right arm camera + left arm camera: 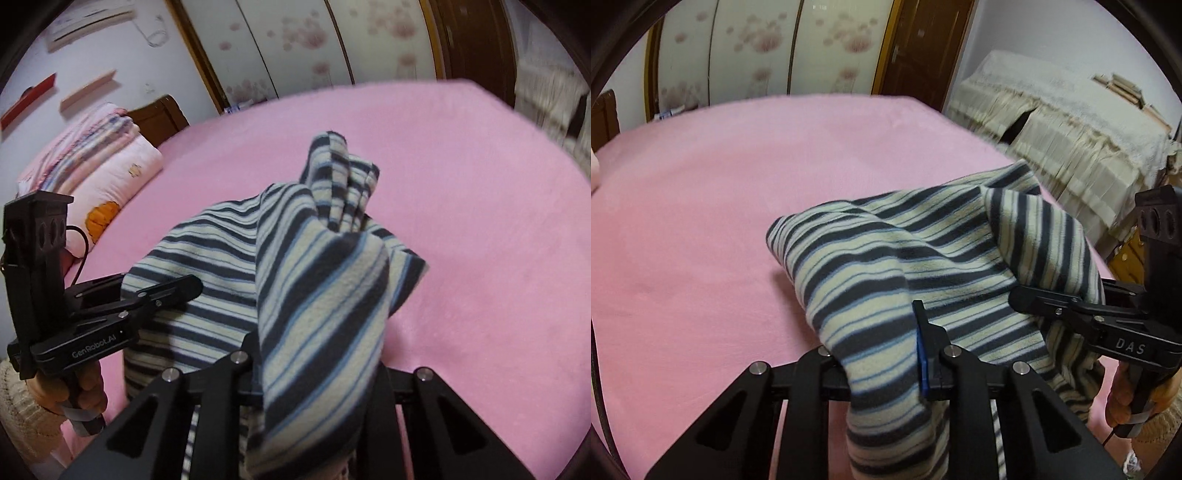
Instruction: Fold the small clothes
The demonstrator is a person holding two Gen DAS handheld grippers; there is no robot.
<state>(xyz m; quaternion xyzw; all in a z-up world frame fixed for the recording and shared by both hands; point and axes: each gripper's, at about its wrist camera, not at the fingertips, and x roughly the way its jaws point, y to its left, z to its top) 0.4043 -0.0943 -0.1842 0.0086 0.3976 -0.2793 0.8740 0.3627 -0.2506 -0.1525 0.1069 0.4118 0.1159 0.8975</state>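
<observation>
Both wrist cams sit close behind their claws, angled down across the bed; each sees the other claw and the cloth.

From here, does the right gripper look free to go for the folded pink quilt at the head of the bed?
Probably not yet. The right gripper is shut on the striped fleece garment, as is the left gripper. The pink bed sheet towards the folded pink quilt looks bare, but the left gripper sits that side.
</observation>
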